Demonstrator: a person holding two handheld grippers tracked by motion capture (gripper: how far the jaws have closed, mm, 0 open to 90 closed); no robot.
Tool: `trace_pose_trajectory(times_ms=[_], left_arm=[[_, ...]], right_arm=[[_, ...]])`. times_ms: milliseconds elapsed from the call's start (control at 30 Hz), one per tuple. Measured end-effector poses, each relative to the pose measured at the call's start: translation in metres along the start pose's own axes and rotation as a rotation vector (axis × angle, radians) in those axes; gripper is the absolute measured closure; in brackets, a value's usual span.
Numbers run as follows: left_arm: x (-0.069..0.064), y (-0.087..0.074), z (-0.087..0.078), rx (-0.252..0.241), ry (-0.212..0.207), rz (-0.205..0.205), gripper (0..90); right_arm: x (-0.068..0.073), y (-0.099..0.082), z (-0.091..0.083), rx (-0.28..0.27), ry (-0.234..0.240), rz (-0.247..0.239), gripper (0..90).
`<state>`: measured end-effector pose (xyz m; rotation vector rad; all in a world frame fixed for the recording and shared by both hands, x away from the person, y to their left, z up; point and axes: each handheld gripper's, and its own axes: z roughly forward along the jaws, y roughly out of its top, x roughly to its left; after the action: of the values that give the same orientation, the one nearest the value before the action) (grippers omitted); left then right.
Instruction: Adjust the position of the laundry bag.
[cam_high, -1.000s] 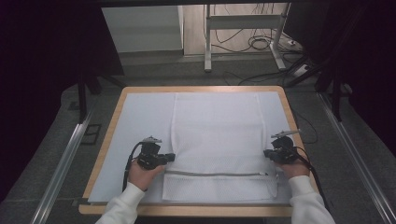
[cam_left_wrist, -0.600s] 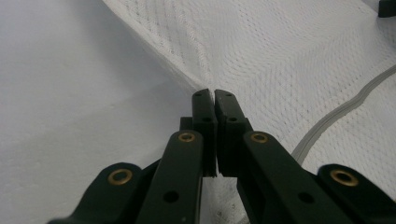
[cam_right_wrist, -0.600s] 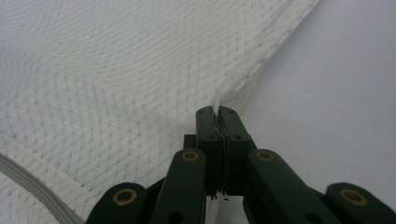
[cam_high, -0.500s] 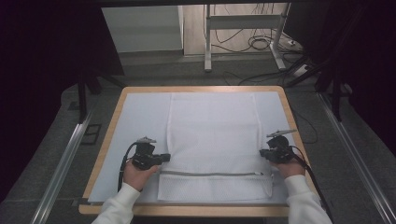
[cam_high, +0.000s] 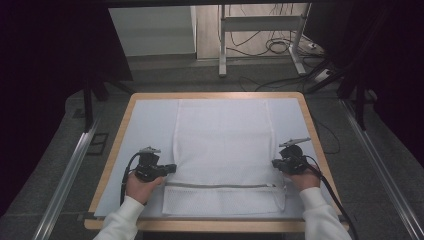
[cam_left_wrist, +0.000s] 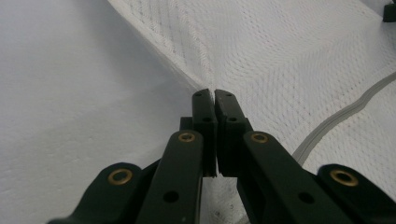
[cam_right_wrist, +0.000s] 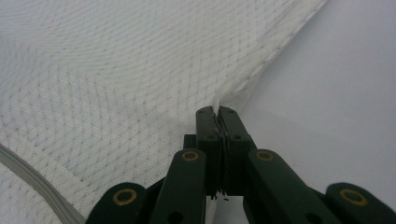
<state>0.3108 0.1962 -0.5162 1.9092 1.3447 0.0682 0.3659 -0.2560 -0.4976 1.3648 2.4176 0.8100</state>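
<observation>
A: Both claws have slid toward the bench's near edge w/ the mesh laundry bag (cam_high: 222, 150) since a sec ago. We're dragging it back, or starting a fold.

B: Grips? Left claw (cam_high: 171, 167) is clamped tight on the bag's left edge, right claw (cam_high: 274, 163) pinched on the right edge; a bit of mesh shows btwn its tips.

A: Bag's flat mid-bench on the white mat (cam_high: 145, 130), far hem near the far edge, grey zipper (cam_high: 220, 186) running across by the near edge, just nearer us than both claws.

B: So we've got it by both sides, level w/ each other. Probably next we lift and fold; the grip looks even enough.
</observation>
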Motion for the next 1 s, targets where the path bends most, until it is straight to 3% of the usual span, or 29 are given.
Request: trace_pose_trajectory(times_ms=[767, 1000], left_arm=[[0.022, -0.007, -0.008, 0.002, 0.035, -0.034, 88.4], [0.023, -0.008, -0.007, 0.009, 0.039, -0.031, 88.2]], right_arm=[[0.017, 0.005, 0.008, 0.006, 0.044, -0.034, 87.4], [0.018, 0.005, 0.009, 0.005, 0.048, -0.040, 87.4]])
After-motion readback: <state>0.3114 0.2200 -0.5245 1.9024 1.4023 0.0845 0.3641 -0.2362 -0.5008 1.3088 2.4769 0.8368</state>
